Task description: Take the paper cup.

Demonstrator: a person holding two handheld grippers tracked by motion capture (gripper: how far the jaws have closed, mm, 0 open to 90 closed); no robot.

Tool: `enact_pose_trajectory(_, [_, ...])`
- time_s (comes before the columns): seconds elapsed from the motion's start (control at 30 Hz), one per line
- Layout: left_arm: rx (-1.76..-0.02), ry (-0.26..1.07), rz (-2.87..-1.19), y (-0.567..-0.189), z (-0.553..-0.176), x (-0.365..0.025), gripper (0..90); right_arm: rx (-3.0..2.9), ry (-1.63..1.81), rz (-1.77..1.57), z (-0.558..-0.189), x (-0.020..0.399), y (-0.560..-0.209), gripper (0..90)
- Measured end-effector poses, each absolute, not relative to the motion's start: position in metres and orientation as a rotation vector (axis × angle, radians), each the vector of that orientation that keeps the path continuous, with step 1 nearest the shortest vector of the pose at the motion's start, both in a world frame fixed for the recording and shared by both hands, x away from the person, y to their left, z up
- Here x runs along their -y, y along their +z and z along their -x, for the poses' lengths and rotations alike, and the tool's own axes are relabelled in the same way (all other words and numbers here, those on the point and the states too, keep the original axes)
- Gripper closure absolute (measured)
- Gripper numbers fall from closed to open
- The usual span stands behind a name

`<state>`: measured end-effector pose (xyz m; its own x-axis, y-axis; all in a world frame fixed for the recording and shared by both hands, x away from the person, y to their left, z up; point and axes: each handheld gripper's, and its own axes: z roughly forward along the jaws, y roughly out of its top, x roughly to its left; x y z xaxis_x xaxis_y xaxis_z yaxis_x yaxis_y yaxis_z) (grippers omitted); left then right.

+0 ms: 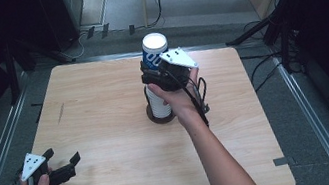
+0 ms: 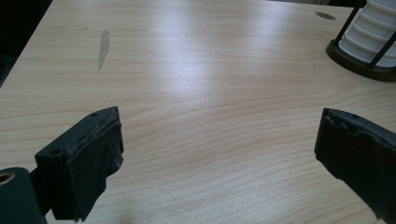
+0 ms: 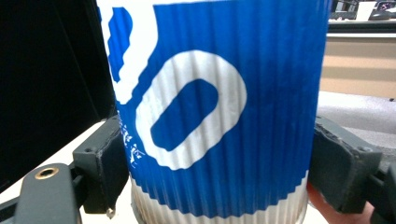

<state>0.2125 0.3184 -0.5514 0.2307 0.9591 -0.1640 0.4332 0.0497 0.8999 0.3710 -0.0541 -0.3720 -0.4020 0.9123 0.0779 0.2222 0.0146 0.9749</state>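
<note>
A blue ribbed paper cup (image 1: 150,57) with white lettering and a white lid tops a stack of white ribbed cups (image 1: 156,105) in a dark round holder (image 1: 162,118) near the table's middle. My right gripper (image 1: 150,72) is shut on it, low on its body. In the right gripper view the blue cup (image 3: 210,70) stands between the jaws, and both pads (image 3: 109,158) press its sides. My left gripper (image 1: 61,156) rests at the table's front left, open, with nothing between the jaws. The left gripper view has my left gripper (image 2: 219,130) over bare wood, with the white stack (image 2: 369,32) at the upper right.
The wooden table (image 1: 104,107) has a small dark scuff (image 1: 60,112) on its left half. The holder has thin dark rods (image 2: 348,23) rising beside the stack. Black stands and cables (image 1: 263,30) sit on the floor beyond the table's far edge.
</note>
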Motion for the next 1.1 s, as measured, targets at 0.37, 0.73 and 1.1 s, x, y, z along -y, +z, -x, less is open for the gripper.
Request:
enact_pose_trajectory(0.37, [-1.359, 0.685, -1.541, -0.551, -0.213, -0.319, 2.0, -1.684, 1.417, -1.171, -0.372, 0.053, -0.366, 18.0])
enact_pose_trajectory(0.73, [-1.359, 0.684, -1.540, -0.551, -0.213, -0.319, 2.0, -1.663, 1.440, -1.163, -0.373, 0.053, -0.354, 18.4])
enact_pose_trajectory(1.1, [-1.360, 0.683, -1.537, -0.551, -0.213, -0.319, 2.0, -1.653, 1.445, -1.141, -0.374, 0.052, -0.335, 18.5])
